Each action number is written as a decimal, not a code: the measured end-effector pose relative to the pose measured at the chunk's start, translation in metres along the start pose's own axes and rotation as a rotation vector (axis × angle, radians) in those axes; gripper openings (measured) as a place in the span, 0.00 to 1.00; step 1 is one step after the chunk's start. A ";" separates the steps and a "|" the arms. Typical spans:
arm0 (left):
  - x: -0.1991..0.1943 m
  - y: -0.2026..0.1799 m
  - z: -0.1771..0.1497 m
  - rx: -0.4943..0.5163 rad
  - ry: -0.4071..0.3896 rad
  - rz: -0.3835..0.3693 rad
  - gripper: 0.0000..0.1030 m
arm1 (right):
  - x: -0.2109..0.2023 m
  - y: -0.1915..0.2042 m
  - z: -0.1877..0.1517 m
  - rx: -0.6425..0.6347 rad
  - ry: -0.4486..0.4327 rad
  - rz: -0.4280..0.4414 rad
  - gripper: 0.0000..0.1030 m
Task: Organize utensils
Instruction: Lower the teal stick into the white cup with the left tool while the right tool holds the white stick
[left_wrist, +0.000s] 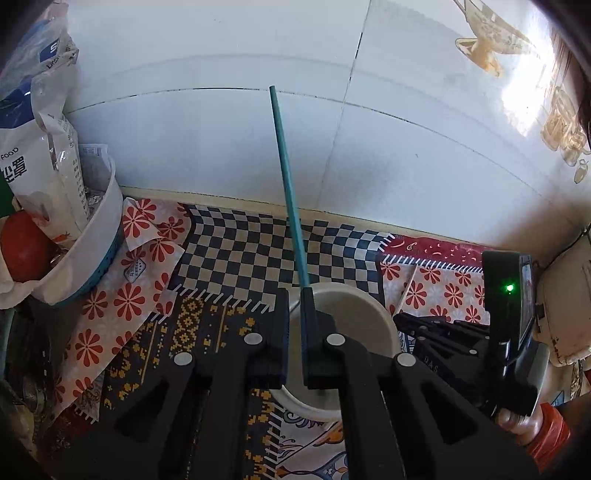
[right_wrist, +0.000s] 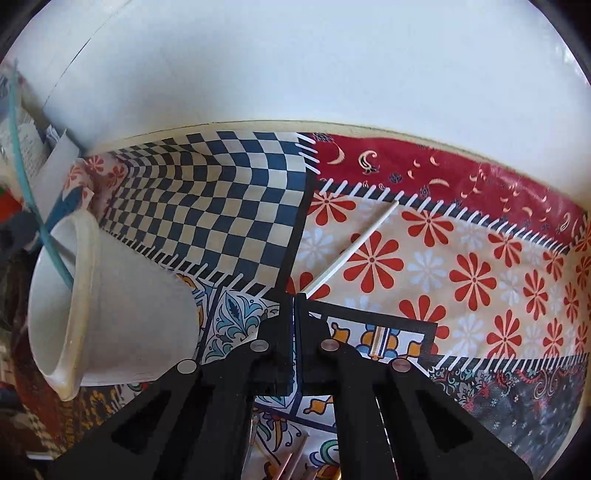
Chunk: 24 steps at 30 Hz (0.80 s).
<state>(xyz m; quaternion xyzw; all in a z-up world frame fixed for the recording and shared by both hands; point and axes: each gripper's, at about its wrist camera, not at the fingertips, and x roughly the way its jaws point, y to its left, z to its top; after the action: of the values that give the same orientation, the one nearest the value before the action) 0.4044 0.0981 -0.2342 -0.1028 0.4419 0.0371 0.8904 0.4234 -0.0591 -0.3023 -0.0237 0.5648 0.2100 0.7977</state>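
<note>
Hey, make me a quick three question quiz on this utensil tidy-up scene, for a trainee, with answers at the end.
1. True or false: the left claw is shut on the teal stick.
2. What lies slanted on the flowered part of the tablecloth, its near end at the tips of the right claw? A) a fork B) a white stick C) a knife
3. Fill in: the lower end of the teal stick hangs over the white ____.

Key: 1 true; 2 B; 3 cup.
</note>
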 end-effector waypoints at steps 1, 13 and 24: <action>0.000 -0.001 0.000 0.004 0.005 0.002 0.04 | 0.000 -0.005 0.001 0.014 0.002 -0.002 0.00; -0.030 -0.001 -0.007 0.020 -0.025 0.010 0.04 | -0.003 -0.028 0.008 0.180 0.102 0.121 0.03; -0.058 0.023 -0.019 -0.019 -0.049 0.049 0.04 | 0.009 0.031 0.003 -0.034 0.020 -0.028 0.32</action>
<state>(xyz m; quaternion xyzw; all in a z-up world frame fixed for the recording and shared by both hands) 0.3507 0.1182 -0.2025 -0.0993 0.4219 0.0656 0.8988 0.4169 -0.0272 -0.3032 -0.0474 0.5687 0.2085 0.7943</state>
